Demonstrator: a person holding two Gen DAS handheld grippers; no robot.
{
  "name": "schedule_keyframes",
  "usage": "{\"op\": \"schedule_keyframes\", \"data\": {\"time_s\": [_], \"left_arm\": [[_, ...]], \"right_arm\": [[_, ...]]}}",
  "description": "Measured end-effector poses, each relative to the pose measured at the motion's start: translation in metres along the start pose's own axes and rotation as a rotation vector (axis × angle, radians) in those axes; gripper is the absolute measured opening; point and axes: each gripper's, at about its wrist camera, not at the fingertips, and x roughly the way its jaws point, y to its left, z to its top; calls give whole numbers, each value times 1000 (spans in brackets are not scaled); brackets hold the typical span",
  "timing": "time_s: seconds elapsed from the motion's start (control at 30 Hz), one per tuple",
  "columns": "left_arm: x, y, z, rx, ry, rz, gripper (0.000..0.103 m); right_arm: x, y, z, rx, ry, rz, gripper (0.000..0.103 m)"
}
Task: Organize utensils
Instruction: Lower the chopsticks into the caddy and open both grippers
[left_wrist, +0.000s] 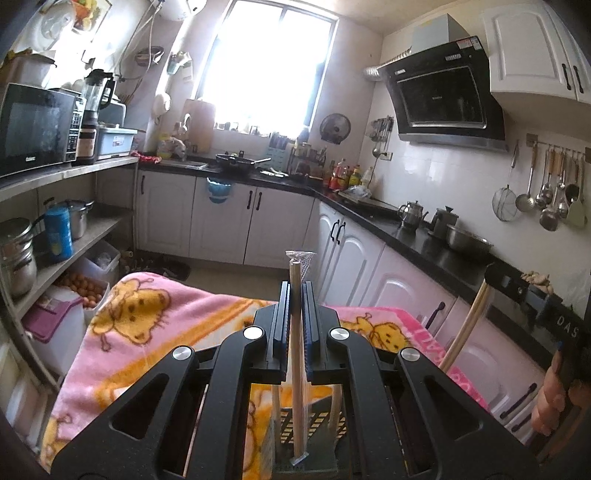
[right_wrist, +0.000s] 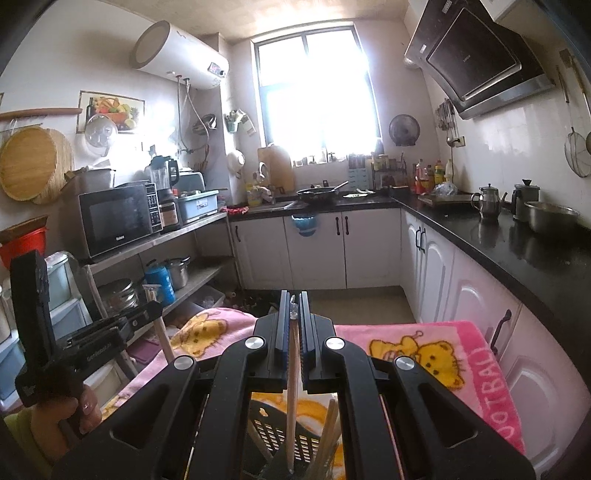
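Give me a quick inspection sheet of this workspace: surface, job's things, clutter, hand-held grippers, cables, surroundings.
Surface: pink cartoon blanket covers the table.
Job's things: wrapped chopstick upright in the left hand-held gripper; another chopstick in the right hand-held gripper; both lower ends reach into a black slotted holder with more chopsticks.
Clutter: nothing seen on the blanket.
Grippers: both shut on chopsticks.
Cables: nothing seen.
Surroundings: black counter with kettle and bowl, microwave shelf, window.
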Motion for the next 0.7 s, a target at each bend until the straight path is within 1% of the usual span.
{"op": "schedule_keyframes", "data": {"time_s": [0.2, 0.4, 0.7], "left_arm": [[10, -2, -16, 15, 33, -7, 1], [17, -1, -32, 18, 60, -16, 1], [19, 2, -50, 24, 82, -1, 1]], "right_arm": [[14, -3, -11, -3, 24, -16, 5], [25, -5, -24, 24, 45, 1, 5], [39, -10, -45, 74, 87, 24, 5]]}}
